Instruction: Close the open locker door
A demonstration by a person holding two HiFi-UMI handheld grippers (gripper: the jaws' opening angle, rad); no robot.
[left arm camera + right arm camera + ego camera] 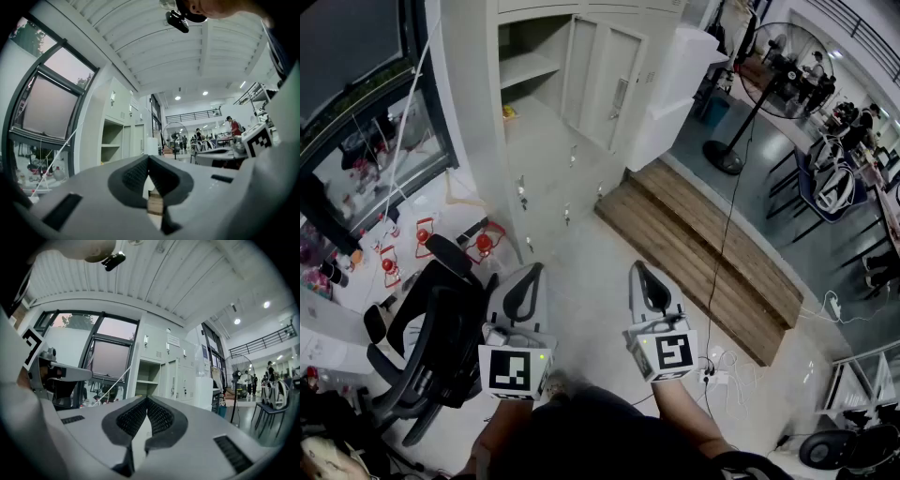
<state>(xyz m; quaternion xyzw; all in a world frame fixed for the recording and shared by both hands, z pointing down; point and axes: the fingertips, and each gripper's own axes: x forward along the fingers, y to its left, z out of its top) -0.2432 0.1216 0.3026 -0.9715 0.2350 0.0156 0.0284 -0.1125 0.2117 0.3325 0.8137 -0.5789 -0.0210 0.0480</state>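
Only overhead, black chair (431, 347), everywhere, open locker door (609, 84)

The tall pale grey metal locker bank (553, 187) has a smooth, matt painted finish, as does its open locker door (600, 80). The brown plank platform (703, 248) is rough bare wood. The grey floor (591, 281) looks smooth and faintly glossy. The left gripper (148, 159) and right gripper (146, 401) are matt grey plastic with black ribbed pads (161, 419).

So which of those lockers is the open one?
The tall compartment at the window end: its door stands swung out, showing a shelf inside. The small doors below it are shut flush.
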